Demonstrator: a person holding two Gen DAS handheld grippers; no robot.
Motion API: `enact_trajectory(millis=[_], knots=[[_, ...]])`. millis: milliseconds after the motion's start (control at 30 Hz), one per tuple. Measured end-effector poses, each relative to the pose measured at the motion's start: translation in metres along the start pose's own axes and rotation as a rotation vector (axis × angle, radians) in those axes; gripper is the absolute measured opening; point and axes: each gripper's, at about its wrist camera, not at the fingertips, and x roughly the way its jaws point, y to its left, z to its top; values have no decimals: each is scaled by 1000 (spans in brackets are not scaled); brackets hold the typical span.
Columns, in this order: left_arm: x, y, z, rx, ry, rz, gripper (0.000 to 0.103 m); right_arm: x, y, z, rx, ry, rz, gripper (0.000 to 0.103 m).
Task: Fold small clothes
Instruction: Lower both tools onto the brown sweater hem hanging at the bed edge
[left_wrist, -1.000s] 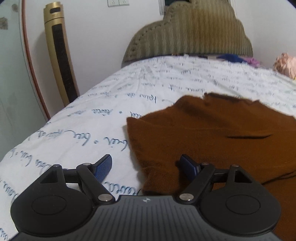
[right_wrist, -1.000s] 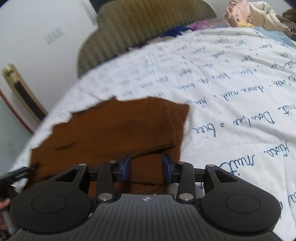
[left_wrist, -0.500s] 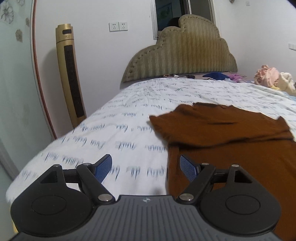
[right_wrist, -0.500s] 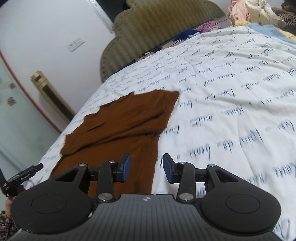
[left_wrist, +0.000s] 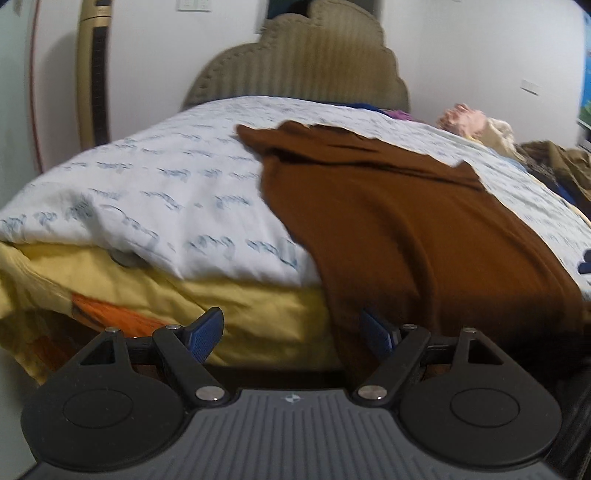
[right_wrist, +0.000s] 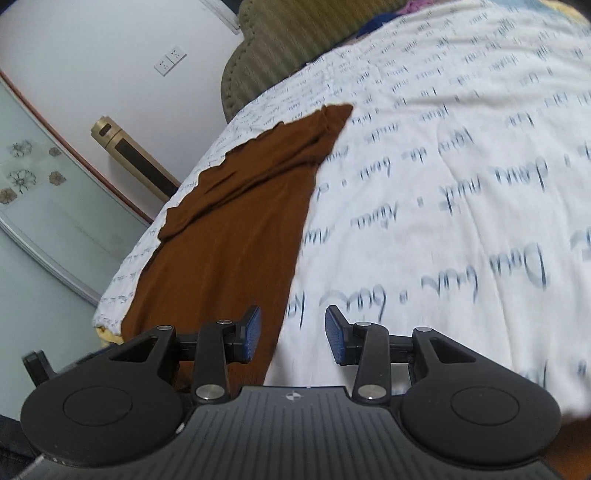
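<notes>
A brown knit garment (left_wrist: 399, 221) lies flat on the white bed cover (left_wrist: 159, 192), its sleeves folded across the top and its lower end hanging over the bed's near edge. My left gripper (left_wrist: 291, 334) is open and empty, below the bed edge, at the garment's left side. In the right wrist view the garment (right_wrist: 236, 236) runs lengthwise along the bed's left side. My right gripper (right_wrist: 291, 338) is open and empty, low over the cover (right_wrist: 461, 192) at the garment's right edge.
A padded olive headboard (left_wrist: 299, 66) stands at the far end. A gold tower fan (left_wrist: 94, 70) stands by the wall on the left. A heap of clothes (left_wrist: 495, 129) lies at the far right. Yellow bedding (left_wrist: 184, 295) shows under the cover.
Both grippers have pulled back from the sleeves toward the bed's near edge, and the left has dropped below it. The garment lies where it was. Both stay open.
</notes>
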Motion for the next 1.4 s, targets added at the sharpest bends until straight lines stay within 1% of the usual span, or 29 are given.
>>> enact_trajectory(millis=[100, 233, 400, 500, 633, 667, 800, 833, 867, 900, 933, 967, 1000, 1100, 1233, 1400], knots=[[2, -11, -5, 17, 4, -49, 81, -2, -3, -12, 22, 3, 7, 41], [15, -21, -4, 6, 7, -71, 81, 3, -9, -21, 59, 10, 31, 41], [24, -28, -2, -25, -10, -93, 81, 3, -11, -21, 72, 14, 44, 41], [24, -32, -2, -10, -21, -103, 81, 3, -12, -22, 90, 21, 66, 43], [24, -35, -5, -7, -20, -142, 81, 8, -13, -27, 109, 37, 103, 44], [25, -36, -5, -9, -20, -147, 81, 9, -12, -28, 113, 41, 114, 45], [28, -35, -8, -25, -25, -161, 79, 12, -12, -29, 137, 47, 151, 56], [27, -34, -9, -31, -28, -166, 79, 12, -12, -29, 142, 48, 156, 57], [26, -32, -9, -34, -29, -170, 76, 12, -12, -28, 145, 51, 158, 57], [26, -31, -9, -36, -27, -174, 70, 12, -12, -28, 146, 54, 162, 57], [26, -29, -10, -41, -25, -180, 67, 12, -13, -28, 150, 58, 168, 57], [26, -27, -10, -48, -22, -190, 59, 13, -13, -28, 156, 60, 170, 57], [26, -25, -10, -57, -16, -198, 48, 12, -14, -29, 161, 60, 173, 57], [27, -18, -11, -87, -8, -219, 43, 12, -16, -30, 171, 61, 181, 57], [26, -16, -13, -96, -7, -226, 43, 13, -18, -29, 175, 73, 195, 57], [21, -12, -17, -70, 3, -234, 43, 12, -22, -31, 185, 90, 215, 57]])
